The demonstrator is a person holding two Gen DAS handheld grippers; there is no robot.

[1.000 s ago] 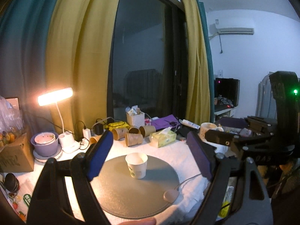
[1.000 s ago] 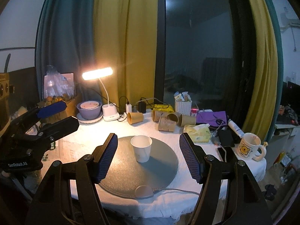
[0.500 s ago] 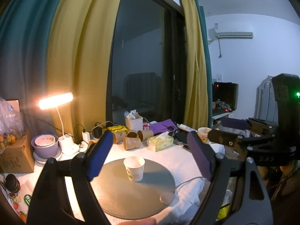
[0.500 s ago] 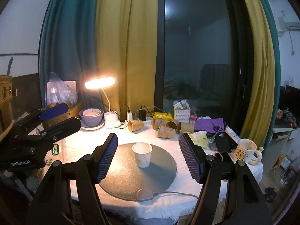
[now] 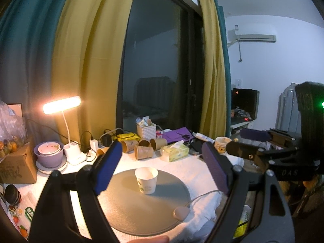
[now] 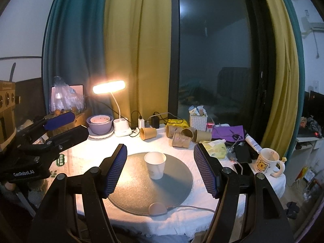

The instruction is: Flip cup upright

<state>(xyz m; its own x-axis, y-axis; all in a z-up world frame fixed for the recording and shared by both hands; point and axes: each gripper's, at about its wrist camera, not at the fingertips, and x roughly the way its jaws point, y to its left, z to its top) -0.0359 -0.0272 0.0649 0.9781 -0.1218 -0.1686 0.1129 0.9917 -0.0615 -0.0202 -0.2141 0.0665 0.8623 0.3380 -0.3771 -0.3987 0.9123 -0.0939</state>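
Observation:
A white paper cup (image 5: 146, 180) stands upright, mouth up, on a round grey mat (image 5: 141, 202) on the white-clothed table. It also shows in the right wrist view (image 6: 155, 164) on the same mat (image 6: 149, 184). My left gripper (image 5: 162, 168) is open and empty, held back from the cup and above the table. My right gripper (image 6: 160, 170) is open and empty too, also back from the cup. The right gripper shows at the right of the left wrist view (image 5: 263, 151); the left gripper shows at the left of the right wrist view (image 6: 50, 135).
Several brown paper cups (image 6: 182, 135) lie on their sides behind the mat. A lit desk lamp (image 6: 113, 101), a purple bowl (image 6: 100, 123), a tissue pack (image 6: 214, 147), a cartoon mug (image 6: 267, 162) and a phone (image 6: 243, 168) crowd the table's back and right. A cabled puck (image 6: 158, 208) sits at the mat's front edge.
Both grippers have drawn back and risen a little from the cup, which looks smaller and lower in both views. The cup has not moved.

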